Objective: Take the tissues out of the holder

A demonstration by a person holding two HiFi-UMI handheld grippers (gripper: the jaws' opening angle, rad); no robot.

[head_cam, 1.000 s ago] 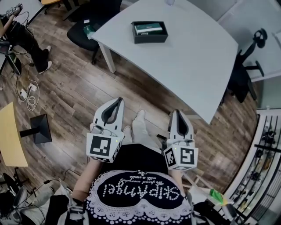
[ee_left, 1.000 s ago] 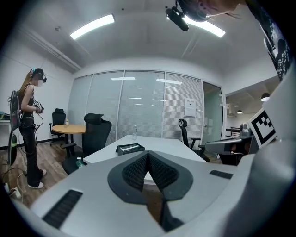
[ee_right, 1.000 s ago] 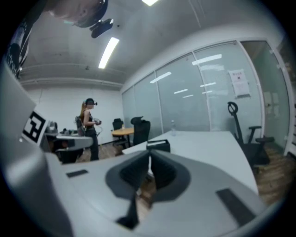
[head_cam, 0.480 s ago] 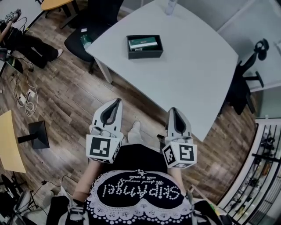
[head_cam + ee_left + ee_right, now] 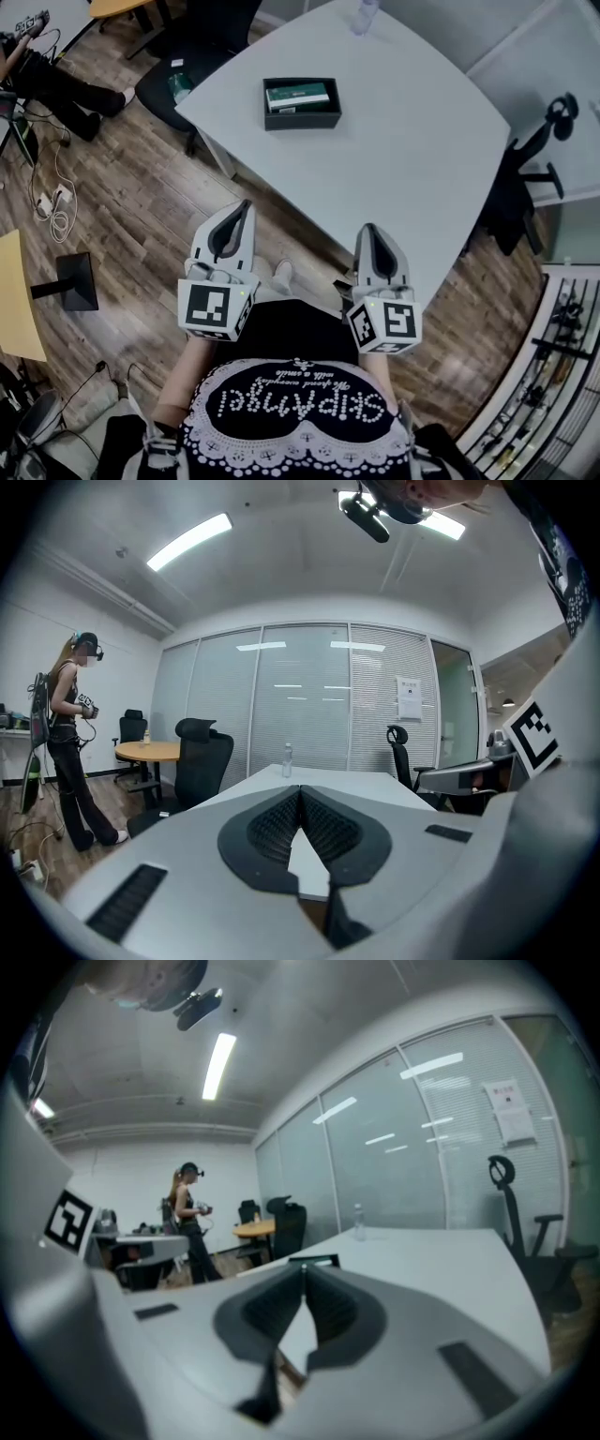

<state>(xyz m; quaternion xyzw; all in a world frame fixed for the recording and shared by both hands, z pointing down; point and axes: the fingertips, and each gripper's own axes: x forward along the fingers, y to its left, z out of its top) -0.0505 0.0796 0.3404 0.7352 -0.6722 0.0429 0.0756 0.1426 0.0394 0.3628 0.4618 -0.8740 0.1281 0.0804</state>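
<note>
The task has not begun in earnest: this is the approach step, with both tongs held in front of the body and short of the bench [image 5: 403, 122]. The left tongs [image 5: 246, 204] are closed on nothing, tips meeting, and the right tongs [image 5: 371, 229] are likewise closed and empty. The holder [image 5: 302, 120], a dark open box, sits on the far left part of the bench, well away from both tongs, with the tissues [image 5: 298, 96] lying inside it as a green-and-white pack. The next move probably calls for stepping closer, reaching over the bench, opening one pair of tongs above the pack and perhaps steadying the holder with the other. Only the head view shows the tissues inside the holder and how far off the tongs are. The left gripper view shows no holder at all, but it does show the closed tips clearly, a bottle [image 5: 287, 759] at the bench's far end and a person [image 5: 67, 733] standing off to the left. The right gripper view shows a dark rim just above its tips, likely the holder's edge.
</note>
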